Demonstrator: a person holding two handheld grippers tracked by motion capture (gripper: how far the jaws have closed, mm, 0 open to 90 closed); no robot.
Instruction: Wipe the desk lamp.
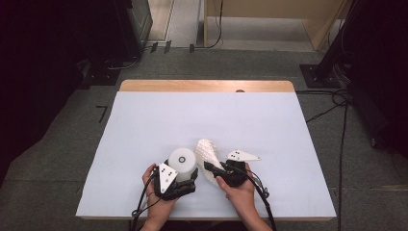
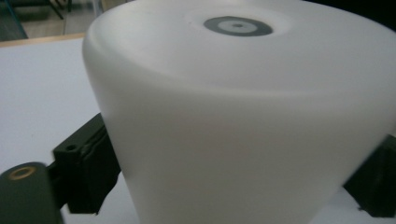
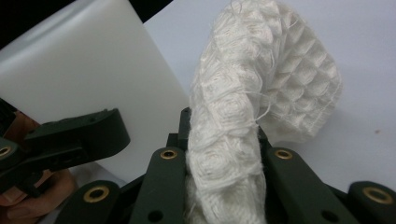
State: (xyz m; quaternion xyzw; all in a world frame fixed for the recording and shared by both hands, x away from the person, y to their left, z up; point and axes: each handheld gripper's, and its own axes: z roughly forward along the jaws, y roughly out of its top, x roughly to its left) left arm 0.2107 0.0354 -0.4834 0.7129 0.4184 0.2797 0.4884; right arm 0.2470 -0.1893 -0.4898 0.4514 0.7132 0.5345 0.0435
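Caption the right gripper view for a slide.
Right gripper pinching a folded white waffle cloth beside a white tub.

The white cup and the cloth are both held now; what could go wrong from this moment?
1. The white cup is smooth and tapered, and the left gripper clamps its side, so it may slip or squeeze out.
2. The right gripper pinches only a bunched fold of the waffle cloth; loose threads show, so it may snag or pull free.
3. Both grippers sit close together and could collide.
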